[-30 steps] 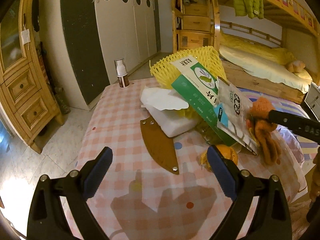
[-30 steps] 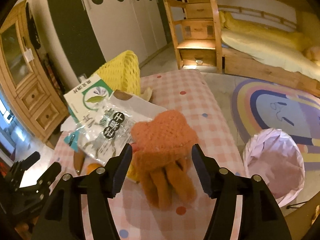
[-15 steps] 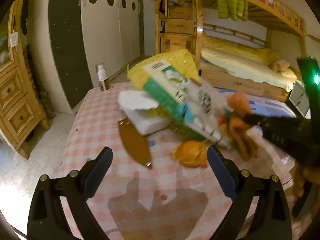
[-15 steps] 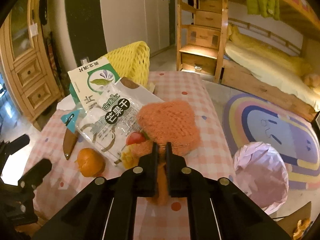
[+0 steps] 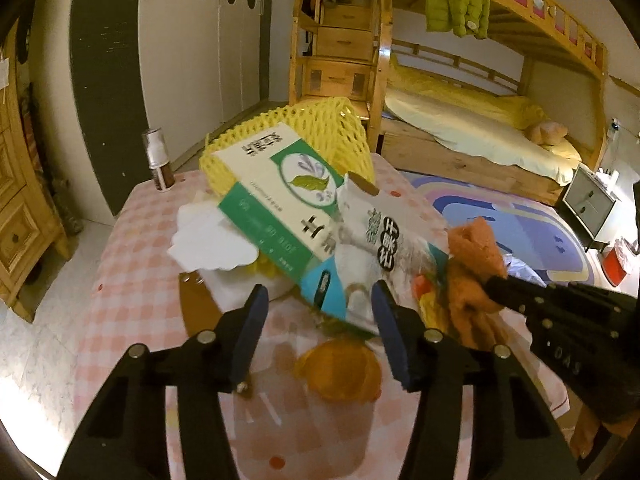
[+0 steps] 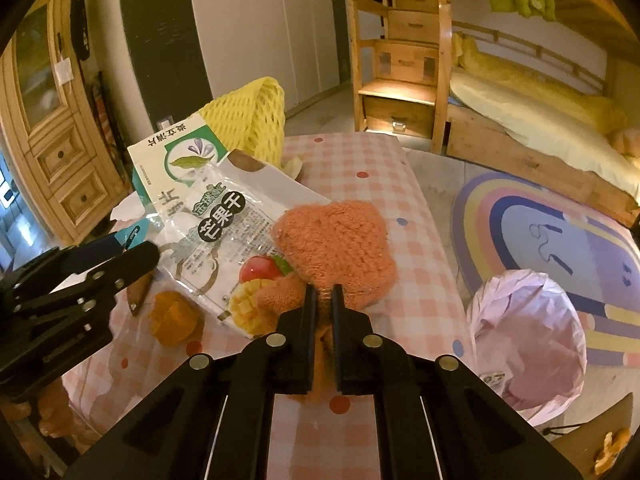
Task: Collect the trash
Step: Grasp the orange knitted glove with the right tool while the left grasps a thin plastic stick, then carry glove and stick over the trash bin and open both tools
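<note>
Step in hand, as I read it: picking trash off the checked surface (image 6: 372,184) w/ both tools at once. Right tool (image 6: 325,294) is clamped on the orange knitted glove (image 6: 340,244); jaws nearly together, fabric pinched at the wrist end, fingers hanging under the tool. Left tool (image 5: 316,312) is closing; the low corner of the green-and-white carton (image 5: 276,204) and the clear mango-snack bag (image 5: 384,248) sit between its blue pads (image 5: 254,320), no firm contact visible yet.

Where things are (right wrist view): glove at centre, bag touching it at 9 o'clock, carton behind the bag toward 10, yellow foam fruit net (image 6: 250,120) behind that at 11. Orange peel piece (image 6: 172,318) lies on the surface at 8 o'clock. Pink-lined bin (image 6: 528,336) stands on the floor at 3–4 o'clock, beside the surface edge.

Axis: carton's long axis runs 10 to 4 in the left wrist view, tilted, low end toward the left tool. Bag lies along the same diagonal, top edge at 11. Glove's long axis runs roughly 12 to 6, cuff side away, fingers toward the tool.

Next, prob.: left tool needs to finish closing on carton/bag corner, then the right carries the glove over to the bin; watch the bag, it's slick and may slip.
</note>
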`<state>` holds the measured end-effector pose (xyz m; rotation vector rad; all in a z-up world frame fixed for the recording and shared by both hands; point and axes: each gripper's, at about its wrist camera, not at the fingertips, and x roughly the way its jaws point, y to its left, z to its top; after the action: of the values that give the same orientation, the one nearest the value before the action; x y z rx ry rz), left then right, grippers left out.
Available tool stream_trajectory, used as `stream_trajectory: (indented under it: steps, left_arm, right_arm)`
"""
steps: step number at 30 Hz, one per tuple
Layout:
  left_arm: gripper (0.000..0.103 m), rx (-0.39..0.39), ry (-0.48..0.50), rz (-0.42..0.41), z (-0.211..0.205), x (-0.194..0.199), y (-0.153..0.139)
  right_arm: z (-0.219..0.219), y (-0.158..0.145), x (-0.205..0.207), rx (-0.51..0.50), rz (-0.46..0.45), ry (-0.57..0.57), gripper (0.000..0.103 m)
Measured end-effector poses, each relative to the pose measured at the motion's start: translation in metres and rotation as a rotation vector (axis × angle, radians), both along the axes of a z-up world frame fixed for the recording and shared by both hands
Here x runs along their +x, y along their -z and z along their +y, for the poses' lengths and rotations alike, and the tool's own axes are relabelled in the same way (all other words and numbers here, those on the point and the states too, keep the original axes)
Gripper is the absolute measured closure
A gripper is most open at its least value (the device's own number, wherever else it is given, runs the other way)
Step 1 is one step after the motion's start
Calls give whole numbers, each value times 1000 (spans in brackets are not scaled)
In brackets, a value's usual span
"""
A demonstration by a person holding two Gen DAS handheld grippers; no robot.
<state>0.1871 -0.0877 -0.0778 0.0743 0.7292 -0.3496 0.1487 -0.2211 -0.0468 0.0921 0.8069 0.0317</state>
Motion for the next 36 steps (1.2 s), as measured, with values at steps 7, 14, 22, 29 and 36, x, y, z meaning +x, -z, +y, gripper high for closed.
stream_trajectory:
  steps: [7,14,22,29,36]
  left_arm:
    - [86,-125,139,-85,-7,-18,-17]
    - [86,-89,186,-45,-35,-19,-6]
    - [103,-140,188,-55,-39,-28,-7]
    - [103,-194,256,-226,-47,-77,-47]
    - [103,-210,311,-182,-71,-89,-47]
  right_arm:
    - [-4,2,-1,24,10,0,96]
    - [-7,4,-3,42,19,-1,96]
    - [-27,-14,-23,57,-89,77,97]
    - [-76,-53,-71,151,-215,186,97]
    - [-118,-60,-102,171,-220,236,97]
